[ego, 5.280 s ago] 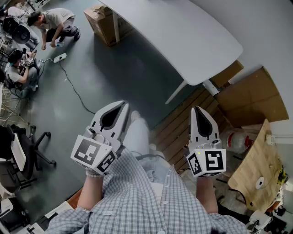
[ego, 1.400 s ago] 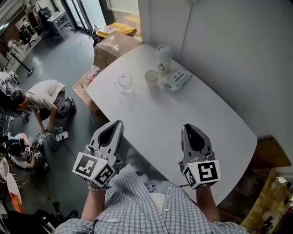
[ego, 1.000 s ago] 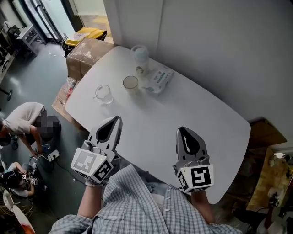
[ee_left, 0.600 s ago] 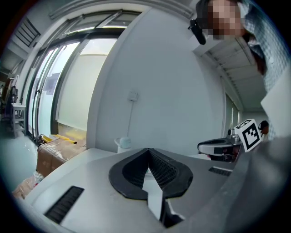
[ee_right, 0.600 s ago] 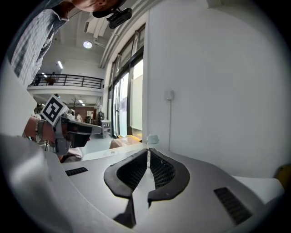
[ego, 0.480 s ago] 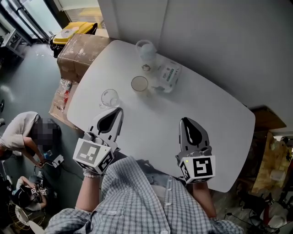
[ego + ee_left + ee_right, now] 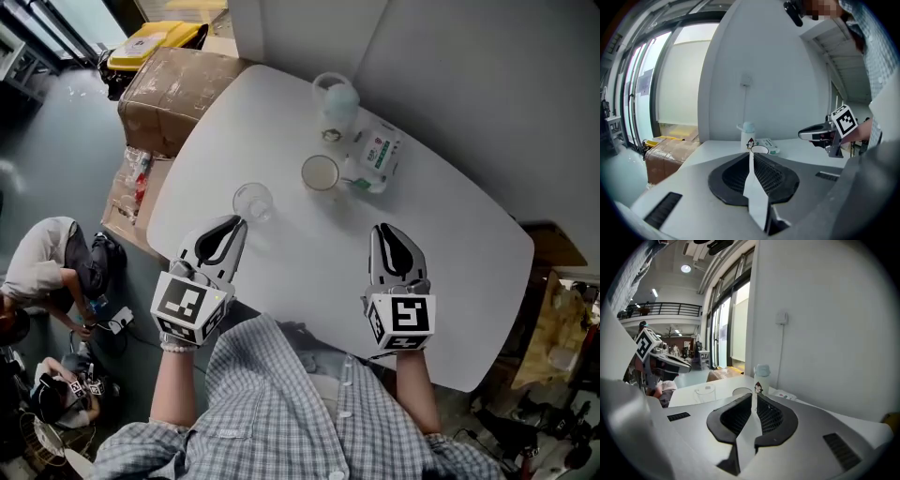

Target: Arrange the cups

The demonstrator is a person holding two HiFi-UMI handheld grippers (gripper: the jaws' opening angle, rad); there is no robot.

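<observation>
On the white table (image 7: 441, 272) a clear glass cup (image 7: 252, 201) stands near the left edge, with a paper cup (image 7: 320, 173) to its right. Behind them a white bottle with a pale lid (image 7: 335, 105) stands upright. My left gripper (image 7: 234, 223) is shut and empty, its tip just short of the glass cup. My right gripper (image 7: 382, 231) is also shut and empty, over the table's middle, apart from every cup. The left gripper view shows the paper cup (image 7: 759, 149) and bottle (image 7: 748, 136) straight past the jaws. The right gripper view shows the glass cup (image 7: 705, 393), paper cup (image 7: 739, 392) and bottle (image 7: 761, 377).
A pack of wipes (image 7: 375, 159) lies beside the bottle, against the grey wall. Left of the table a cardboard box (image 7: 173, 89) and a yellow bin (image 7: 159, 33) stand on the floor. A person (image 7: 42, 267) crouches on the floor at the far left.
The head view has swung from the floor onto the table. Both grippers have come forward over the table toward the cups and stay shut.
</observation>
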